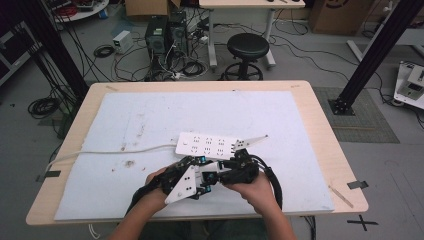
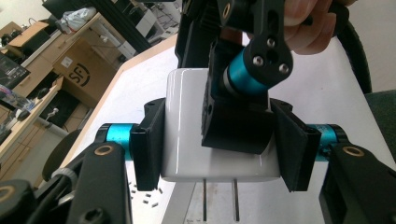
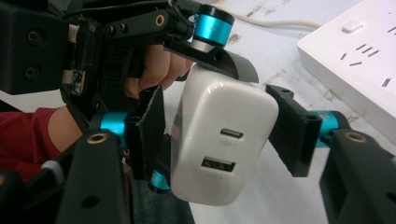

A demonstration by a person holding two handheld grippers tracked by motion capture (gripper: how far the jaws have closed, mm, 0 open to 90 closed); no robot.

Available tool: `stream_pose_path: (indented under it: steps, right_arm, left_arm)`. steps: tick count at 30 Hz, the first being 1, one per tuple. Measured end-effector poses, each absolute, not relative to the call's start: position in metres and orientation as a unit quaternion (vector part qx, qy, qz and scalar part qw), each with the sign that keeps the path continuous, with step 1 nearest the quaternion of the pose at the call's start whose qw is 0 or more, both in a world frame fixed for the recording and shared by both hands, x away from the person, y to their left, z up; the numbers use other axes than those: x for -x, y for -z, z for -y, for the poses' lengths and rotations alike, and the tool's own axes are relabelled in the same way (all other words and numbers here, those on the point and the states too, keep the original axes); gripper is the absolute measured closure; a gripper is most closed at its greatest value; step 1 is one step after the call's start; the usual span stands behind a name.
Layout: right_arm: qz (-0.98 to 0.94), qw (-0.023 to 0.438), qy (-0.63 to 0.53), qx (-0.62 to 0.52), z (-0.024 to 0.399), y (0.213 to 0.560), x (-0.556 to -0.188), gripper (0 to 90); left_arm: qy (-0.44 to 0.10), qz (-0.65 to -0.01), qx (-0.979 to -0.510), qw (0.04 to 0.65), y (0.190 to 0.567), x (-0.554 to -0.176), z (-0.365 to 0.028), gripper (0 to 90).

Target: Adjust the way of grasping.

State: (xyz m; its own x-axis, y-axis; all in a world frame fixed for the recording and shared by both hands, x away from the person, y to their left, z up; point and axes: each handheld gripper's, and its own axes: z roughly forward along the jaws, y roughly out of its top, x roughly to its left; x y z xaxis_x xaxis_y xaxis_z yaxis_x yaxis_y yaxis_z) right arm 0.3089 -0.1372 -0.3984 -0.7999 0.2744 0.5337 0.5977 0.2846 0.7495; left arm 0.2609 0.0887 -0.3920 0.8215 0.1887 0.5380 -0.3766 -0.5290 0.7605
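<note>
At the lower centre of the high view, both grippers meet just below the power strip (image 1: pixel 207 146). The left gripper (image 1: pixel 200 172) and right gripper (image 1: pixel 220 172) point toward each other, with a white charger (image 1: pixel 212 167) between them, largely hidden by the black frames. The strip lies on a pale mat (image 1: pixel 150 125) covering the table (image 1: pixel 320 130); its cord (image 1: pixel 110 151) runs toward the left of the frame.

In the left gripper view, the charger (image 2: pixel 187 135) occupies the centre, clamped between the left gripper's (image 2: pixel 219 144) two pads, which press on its left and right faces. Two metal prongs (image 2: pixel 219 200) project toward the bottom of the frame. One jaw of the right gripper (image 2: pixel 243 116) lies across the charger's front face, entering from the top.

In the right gripper view, the charger (image 3: pixel 219 140) sits at centre with its two ports facing the camera. The left pad (image 3: pixel 149 135) of the right gripper (image 3: pixel 219 135) stands just beside the charger's side; contact cannot be confirmed. The right pad (image 3: pixel 289 133) meets the charger only at its upper corner, with a visible gap below. The jaws stand at a medium width around the body without a firm grip. The left gripper (image 3: pixel 205 42) holds the charger from the upper left. The strip (image 3: pixel 355 65) lies at the upper right.
</note>
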Motion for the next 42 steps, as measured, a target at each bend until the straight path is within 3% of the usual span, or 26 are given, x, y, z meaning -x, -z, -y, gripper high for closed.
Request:
stream_pose_path:
  steps: [3,14,20,24,42]
  right_arm:
    - [0.783,0.160,0.532,0.278,0.138,0.400,-0.309,51.0]
    - [0.772,0.187,0.531,0.296,0.140,0.404,-0.312,58.5]
    - [0.774,0.186,0.531,0.290,0.139,0.403,-0.312,63.0]
    - [0.776,0.161,0.531,0.298,0.144,0.397,-0.313,63.5]
    - [0.799,0.060,0.515,0.304,0.173,0.370,-0.316,63.4]
  left_arm:
    - [-0.294,0.057,-0.825,0.480,0.393,-0.261,-0.088,42.6]
    - [-0.303,0.063,-0.825,0.472,0.395,-0.261,-0.087,42.4]
    - [-0.278,0.047,-0.835,0.473,0.395,-0.266,-0.086,40.9]
    - [-0.266,0.008,-0.833,0.485,0.392,-0.271,-0.091,22.9]
    - [-0.246,-0.075,-0.840,0.478,0.374,-0.289,-0.142,21.5]
